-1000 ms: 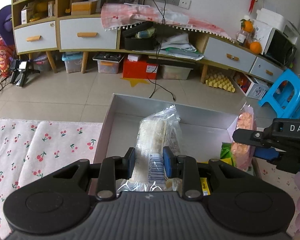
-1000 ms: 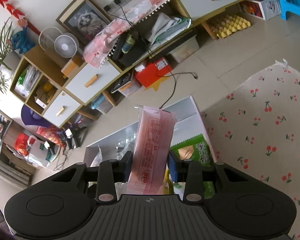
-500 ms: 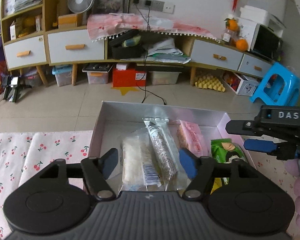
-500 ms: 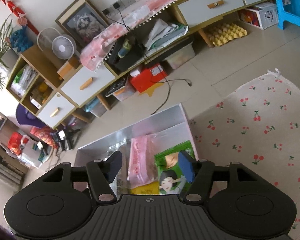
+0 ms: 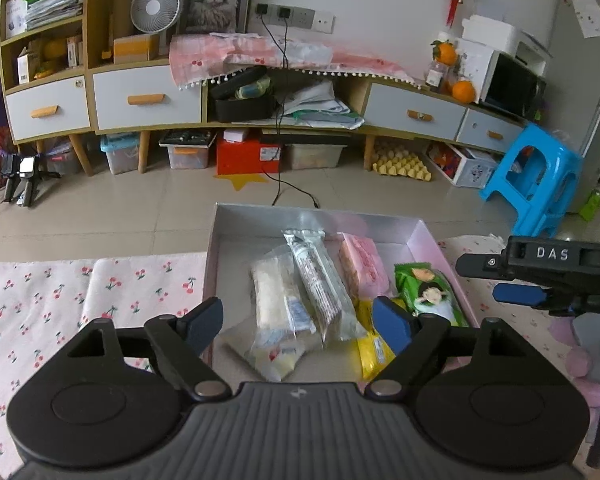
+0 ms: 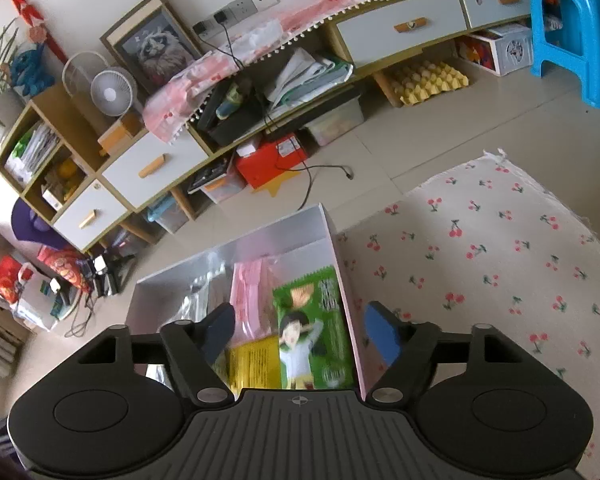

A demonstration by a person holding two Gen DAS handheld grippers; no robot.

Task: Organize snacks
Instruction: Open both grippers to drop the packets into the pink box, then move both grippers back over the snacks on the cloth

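A silver-walled cardboard box point(image 5: 316, 218) with a pale pink rim holds a clear packet of cream-white wafers point(image 5: 274, 300), a pink wrapped snack bar point(image 5: 362, 266), a green cartoon-printed snack bag point(image 5: 424, 290) and a yellow sachet point(image 5: 374, 350). The white cloth with red cherries point(image 5: 60, 300) covers the table. Blue pads line black fingers point(image 5: 202, 320).

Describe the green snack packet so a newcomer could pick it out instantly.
Find the open grey cardboard box on the cherry-print cloth. The green snack packet lies flat against its right wall, beside a pink packet. It alone is green, printed with a cartoon child.
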